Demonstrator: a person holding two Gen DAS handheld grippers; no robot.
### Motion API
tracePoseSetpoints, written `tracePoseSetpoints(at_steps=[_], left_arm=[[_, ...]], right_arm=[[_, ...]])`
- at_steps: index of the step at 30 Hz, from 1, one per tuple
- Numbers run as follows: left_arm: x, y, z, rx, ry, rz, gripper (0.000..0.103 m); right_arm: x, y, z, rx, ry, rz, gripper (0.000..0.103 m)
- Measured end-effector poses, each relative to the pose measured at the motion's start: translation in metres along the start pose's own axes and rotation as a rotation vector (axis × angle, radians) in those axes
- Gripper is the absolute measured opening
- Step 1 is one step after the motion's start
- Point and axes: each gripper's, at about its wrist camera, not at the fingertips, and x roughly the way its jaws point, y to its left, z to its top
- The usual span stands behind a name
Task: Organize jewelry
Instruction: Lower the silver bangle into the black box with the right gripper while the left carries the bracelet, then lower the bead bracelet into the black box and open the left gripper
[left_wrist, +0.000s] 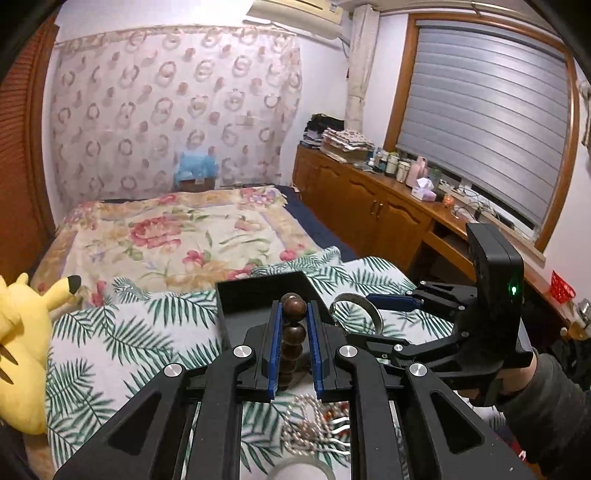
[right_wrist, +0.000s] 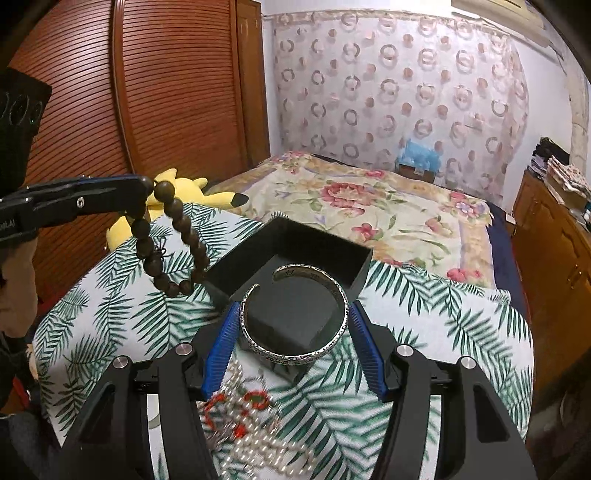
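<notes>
The left tool is clamped on a string of dark wooden beads, its blue pads nearly together with one bead pinched at the tips. In the right wrist view this tool comes in from the left, and the beads hang from it as a loop in the air, above the leaf-print cloth and just left of the box's near-left corner.

The right tool is clamped on a silver bangle. Its pads stand fairly wide and press on the bangle's two sides. The bangle is an open cuff, held roughly level, with its gap turned away from the camera; it is above the near part of the box. In the left wrist view the right tool reaches in from the right, held by a gloved hand, and the bangle is seen edge-on just right of the box.

The black box is open and sits on the leaf-print cloth, towards its far edge, with one corner pointing at the flowered bed beyond.

A pearl necklace lies heaped on the cloth near its front edge, under the right tool, together with a piece with red beads. A yellow plush toy lies at the cloth's left edge.
</notes>
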Motion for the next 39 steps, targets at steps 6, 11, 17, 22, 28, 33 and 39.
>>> tracePoseSetpoints(at_steps=[6,11,17,22,28,33,39], left_arm=[[0.008,0.013,0.021,0.007,0.001,0.025,0.012],[0.014,0.021,0.030,0.005,-0.006,0.040,0.012],[0.024,0.028,0.038,-0.002,-0.005,0.058,0.012],[0.031,0.029,0.041,0.003,0.002,0.065,0.012],[0.046,0.027,0.041,0.011,0.027,0.049,0.012],[0.061,0.024,0.038,0.014,0.066,0.020,0.012],[0.082,0.014,0.035,0.045,0.128,0.006,0.013]], right_arm=[[0.021,-0.007,0.018,-0.025,0.015,0.002,0.062],[0.038,-0.008,0.021,-0.022,0.024,0.013,0.062],[0.051,-0.008,0.023,-0.025,0.018,0.024,0.074],[0.047,-0.012,0.023,-0.012,0.002,0.028,0.075],[0.035,-0.021,0.012,0.015,0.002,-0.003,0.075],[0.027,-0.024,-0.003,0.030,0.012,-0.020,0.075],[0.024,-0.027,-0.018,0.067,0.030,-0.036,0.075]])
